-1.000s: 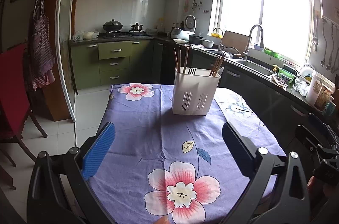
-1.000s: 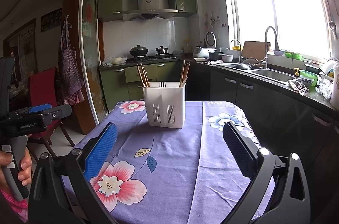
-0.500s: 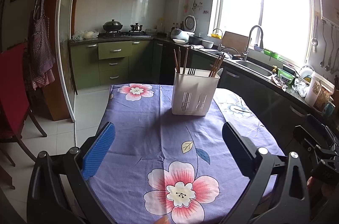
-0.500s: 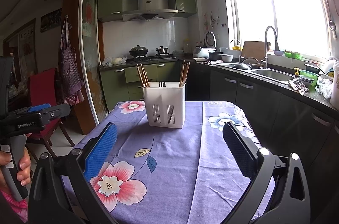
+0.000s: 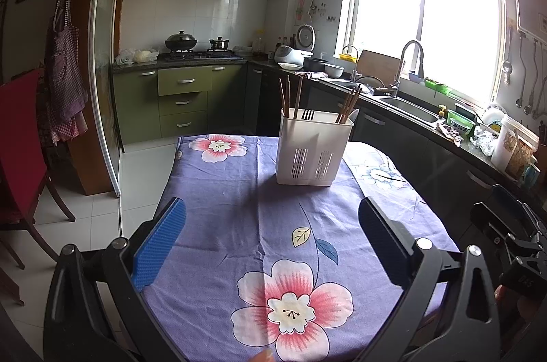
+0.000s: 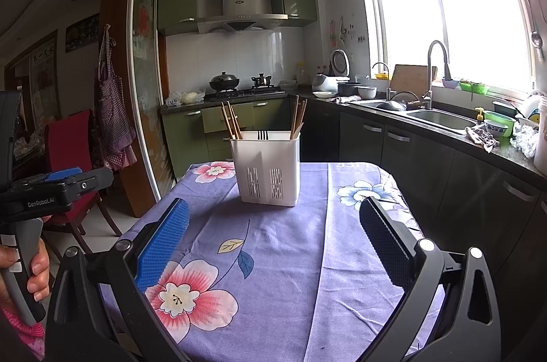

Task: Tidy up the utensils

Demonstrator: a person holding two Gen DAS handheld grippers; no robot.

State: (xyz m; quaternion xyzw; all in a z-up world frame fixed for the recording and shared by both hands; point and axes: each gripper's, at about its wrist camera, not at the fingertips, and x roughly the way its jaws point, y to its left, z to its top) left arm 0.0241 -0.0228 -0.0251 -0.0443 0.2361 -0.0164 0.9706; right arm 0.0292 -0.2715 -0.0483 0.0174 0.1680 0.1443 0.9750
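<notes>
Left wrist view: white utensil caddy [image 5: 312, 150] holds chopsticks [image 5: 348, 100], perhaps a fork [image 5: 307, 114].

The left gripper [image 5: 271, 220] hangs wide open over the tabletop's [image 5: 218, 191] near edge; the white utensil caddy [image 5: 314, 150] stands upright toward its far edge.

A desk draped in a purple floral tablecloth [image 5: 239, 191] carries a white slotted utensil caddy [image 5: 312, 150] standing upright toward its far end, with wooden chopsticks [image 6: 230, 120] and a fork [image 5: 307, 114] inside.
</notes>
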